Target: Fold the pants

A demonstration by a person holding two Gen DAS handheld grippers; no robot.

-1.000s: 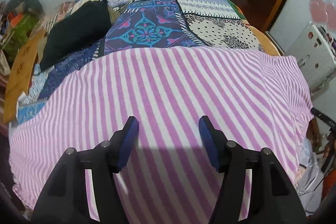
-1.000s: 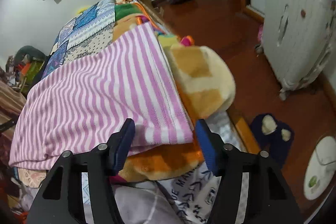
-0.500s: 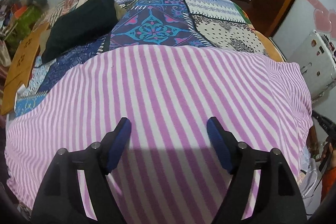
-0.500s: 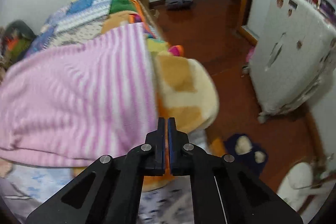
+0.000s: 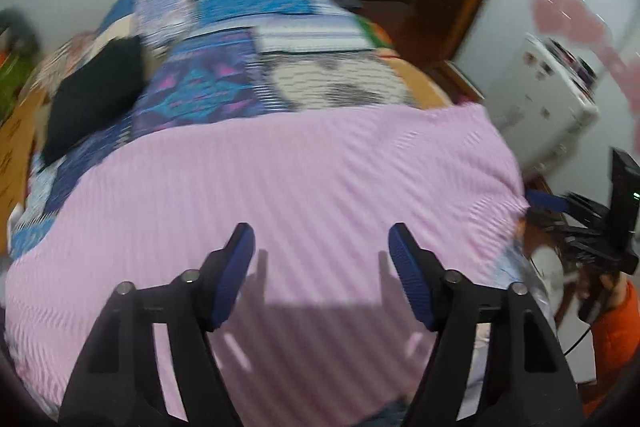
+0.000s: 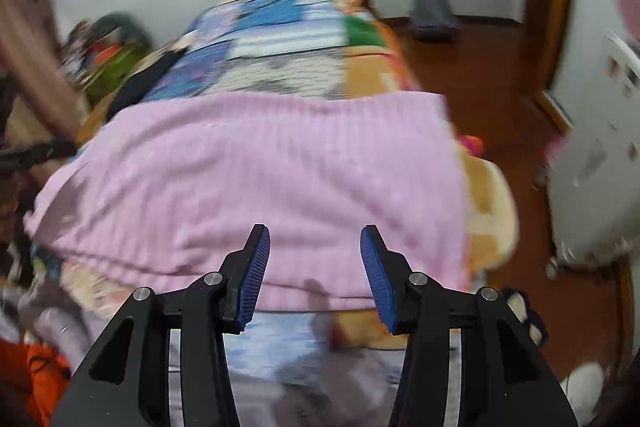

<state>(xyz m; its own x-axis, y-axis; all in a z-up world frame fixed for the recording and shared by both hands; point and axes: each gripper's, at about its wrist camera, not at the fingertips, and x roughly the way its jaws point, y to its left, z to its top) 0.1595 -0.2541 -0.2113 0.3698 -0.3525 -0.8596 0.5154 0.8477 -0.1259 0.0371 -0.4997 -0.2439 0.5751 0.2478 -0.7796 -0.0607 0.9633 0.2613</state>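
Observation:
The pink-and-white striped pants (image 5: 280, 187) lie folded flat across the near end of the bed, blurred by motion in both views. My left gripper (image 5: 322, 267) hovers above their middle. Its jaws are closing, with only air between the blue pads, and its shadow falls on the cloth below. My right gripper (image 6: 314, 275) hangs over the near edge of the pants (image 6: 260, 179). Its jaws are opening and hold nothing. In the left wrist view the black body of the right gripper shows just off the pants' right corner, held by a hand in an orange sleeve (image 5: 612, 339).
A patchwork quilt (image 5: 256, 43) covers the bed beyond the pants, with a black cushion (image 5: 96, 95) on its left. An orange-and-cream plush blanket (image 6: 488, 203) hangs off the right side. A white appliance (image 5: 548, 95), a grey bag (image 6: 432, 11) and slippers (image 6: 520, 311) stand on the wooden floor.
The right gripper snapped shut half a second ago and now stands open again, swung round to face the pants. Both grippers have lifted and drawn back. The left jaws widened, then narrowed.

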